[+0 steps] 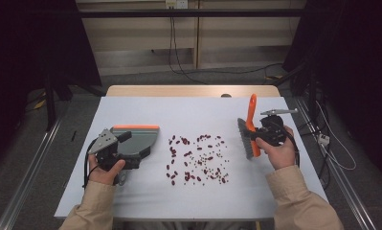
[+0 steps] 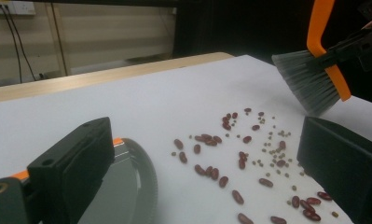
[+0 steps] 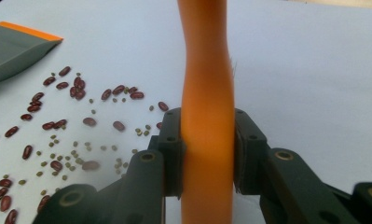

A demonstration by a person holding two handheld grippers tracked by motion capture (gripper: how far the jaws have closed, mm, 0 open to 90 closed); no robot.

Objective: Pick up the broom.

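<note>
Red beans and small green ones [image 1: 198, 158] lie scattered across the middle of the white table [image 1: 188, 112]. A grey dustpan [image 1: 140, 136] with an orange lip rests to their left. My left gripper [image 1: 130, 149] is at the dustpan's near side, jaws wide apart; in the left gripper view its gripper [image 2: 209, 140] frames the beans [image 2: 239, 158], with the dustpan's curved rim [image 2: 137, 177] by one jaw. My right gripper [image 1: 255, 135] is shut on the orange handle of a brush [image 1: 252, 111], whose grey bristles [image 2: 305, 84] hang just right of the beans. The right gripper [image 3: 207, 140] clamps the handle [image 3: 206, 70].
A strip of bare wooden tabletop [image 1: 193, 90] shows behind the white sheet. Cables [image 1: 179, 62] run over the floor beyond the table and along its right side. The person's forearms in tan sleeves [image 1: 298, 201] come in at the bottom corners.
</note>
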